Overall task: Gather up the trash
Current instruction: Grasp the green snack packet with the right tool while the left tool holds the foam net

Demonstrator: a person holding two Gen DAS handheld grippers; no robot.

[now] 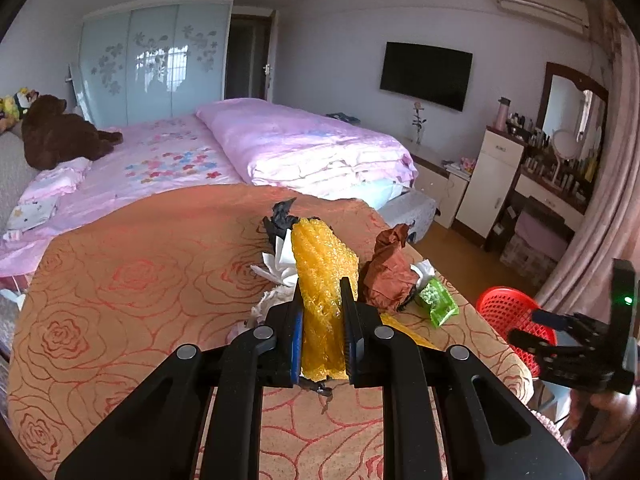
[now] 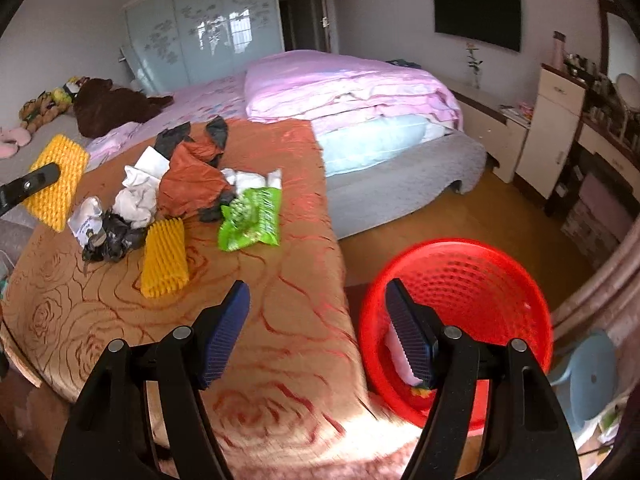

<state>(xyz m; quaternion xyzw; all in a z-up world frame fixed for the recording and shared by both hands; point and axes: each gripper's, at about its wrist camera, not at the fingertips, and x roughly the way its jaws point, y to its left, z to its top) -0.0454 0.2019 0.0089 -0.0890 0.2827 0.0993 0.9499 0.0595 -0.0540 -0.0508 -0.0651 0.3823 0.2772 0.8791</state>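
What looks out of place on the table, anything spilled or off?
Nothing spilled or damaged. The odd part is the trash heap itself: crumpled brown paper, black bags, white tissue, a green wrapper and a yellow foam piece strewn on the rose tablecloth. The left gripper is shut on another yellow foam piece.

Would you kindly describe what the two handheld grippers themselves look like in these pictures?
Both are matte black plastic. The left gripper and the right gripper each have two angular linkage arms with slotted cut-outs and round silver pivot pins. The fingers carry dark blue ribbed pads on their inner faces. Seen from the left wrist view, the right gripper's body shows a small lit green lamp. No cables or sleeves are visible.
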